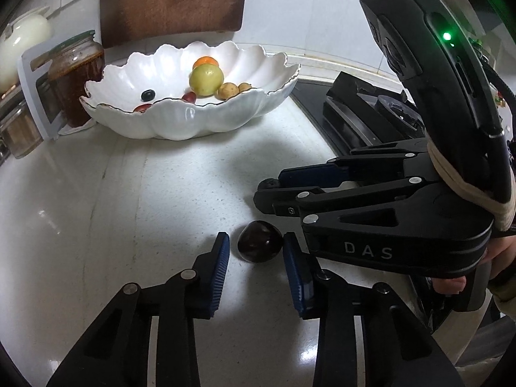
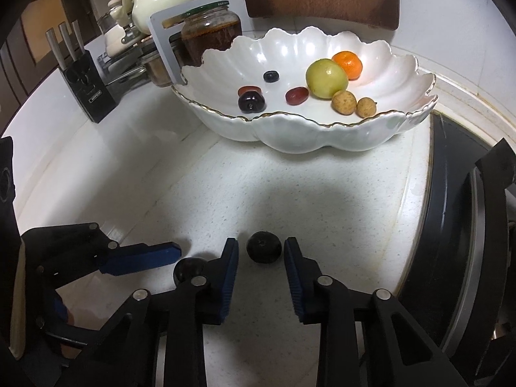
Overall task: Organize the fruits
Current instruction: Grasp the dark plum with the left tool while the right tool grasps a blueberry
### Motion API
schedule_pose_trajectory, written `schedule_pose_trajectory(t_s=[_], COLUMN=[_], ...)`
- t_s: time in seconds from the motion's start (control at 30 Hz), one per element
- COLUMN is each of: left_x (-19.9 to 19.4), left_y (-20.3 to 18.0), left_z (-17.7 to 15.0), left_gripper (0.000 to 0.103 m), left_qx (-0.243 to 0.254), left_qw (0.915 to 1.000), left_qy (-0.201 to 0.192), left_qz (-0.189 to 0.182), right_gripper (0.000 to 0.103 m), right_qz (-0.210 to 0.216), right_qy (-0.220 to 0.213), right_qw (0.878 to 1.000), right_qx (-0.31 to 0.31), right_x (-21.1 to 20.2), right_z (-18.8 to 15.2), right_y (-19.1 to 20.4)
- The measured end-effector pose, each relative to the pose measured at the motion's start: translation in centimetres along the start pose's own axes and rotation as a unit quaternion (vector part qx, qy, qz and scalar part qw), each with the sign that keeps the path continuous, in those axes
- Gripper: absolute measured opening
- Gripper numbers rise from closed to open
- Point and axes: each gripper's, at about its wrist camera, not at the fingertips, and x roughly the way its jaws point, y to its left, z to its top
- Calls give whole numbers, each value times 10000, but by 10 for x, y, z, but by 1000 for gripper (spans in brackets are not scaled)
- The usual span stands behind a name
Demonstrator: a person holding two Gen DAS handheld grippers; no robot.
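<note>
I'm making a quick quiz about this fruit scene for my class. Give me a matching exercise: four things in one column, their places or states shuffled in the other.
Things:
1. orange
2. blueberry
3. dark fruit
4. jar

Places or states:
A. on the counter, between the open right gripper fingers
B. behind the white bowl, lid on
C. in the bowl, behind the green fruit
D. in the bowl, alone, left of the green fruit

Pairs: 1-C, 2-D, 3-A, 4-B

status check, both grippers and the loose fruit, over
Left gripper open around dark fruit. Right gripper open around second dark fruit. Both fruits on counter, bowl ahead, path clear.
</note>
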Motion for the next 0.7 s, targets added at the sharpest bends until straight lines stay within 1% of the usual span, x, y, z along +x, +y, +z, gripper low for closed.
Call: schedule_pose_trajectory(t_s=[0.07, 0.1, 0.23, 0.4, 0.7], left_x=[0, 0, 0, -4, -20], left_y=[-1, -1, -2, -3, 1], left_z=[0, 0, -1, -2, 2], left_gripper=[29, 29, 28, 28, 28], left_qx=[-1, 2, 20, 24, -95], left_qw=[10000, 10000, 10000, 9999, 9995], left_qy=[-6, -17, -50, -88, -245], left_qz=[-29, -28, -9, 53, 146], right_gripper=[26, 25, 24, 24, 24], right_qz=[-5, -19, -8, -116, -241], right_qy=[-4, -11, -45, -144, -299], right_qw=[10000, 10000, 9999, 9997, 9987], right_qx=[4, 15, 92, 144, 322], right_x=[0, 0, -2, -11, -28], right_z=[0, -1, -3, -7, -14], right_y=[0, -1, -2, 0, 1])
